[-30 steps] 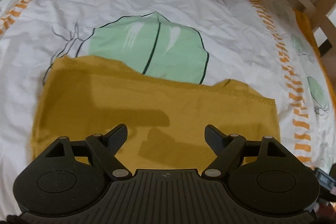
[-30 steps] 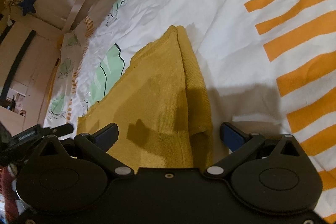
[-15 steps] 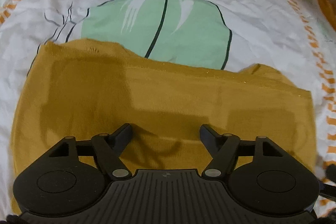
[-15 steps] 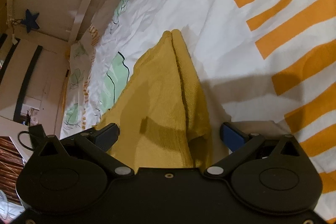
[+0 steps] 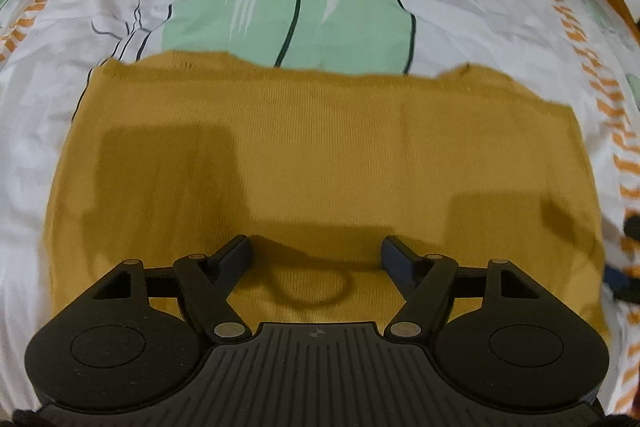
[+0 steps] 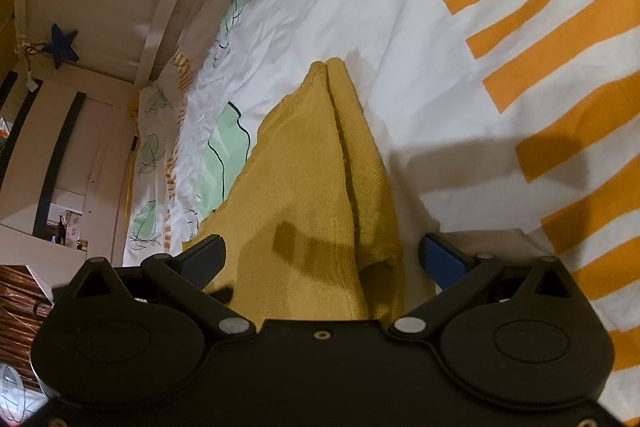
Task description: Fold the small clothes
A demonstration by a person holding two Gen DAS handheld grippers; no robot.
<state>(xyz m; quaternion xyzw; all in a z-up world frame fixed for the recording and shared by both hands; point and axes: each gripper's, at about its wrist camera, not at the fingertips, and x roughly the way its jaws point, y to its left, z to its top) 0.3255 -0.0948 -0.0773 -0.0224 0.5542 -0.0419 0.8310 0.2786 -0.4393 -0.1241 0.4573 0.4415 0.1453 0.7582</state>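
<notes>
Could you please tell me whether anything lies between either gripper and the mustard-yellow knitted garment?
Nothing visible does. The mustard-yellow knitted garment lies directly ahead of the open left gripper and the open right gripper.

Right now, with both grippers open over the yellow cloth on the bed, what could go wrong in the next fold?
1. The mustard-yellow knitted garment shows two stacked layers at its right edge; the right gripper might pinch only the top one, so the fold could open.
2. The left gripper is over the middle of the cloth, not an edge, so closing there may bunch it.
3. The white printed bedsheet is wrinkled and could be caught by the fingers too.
</notes>
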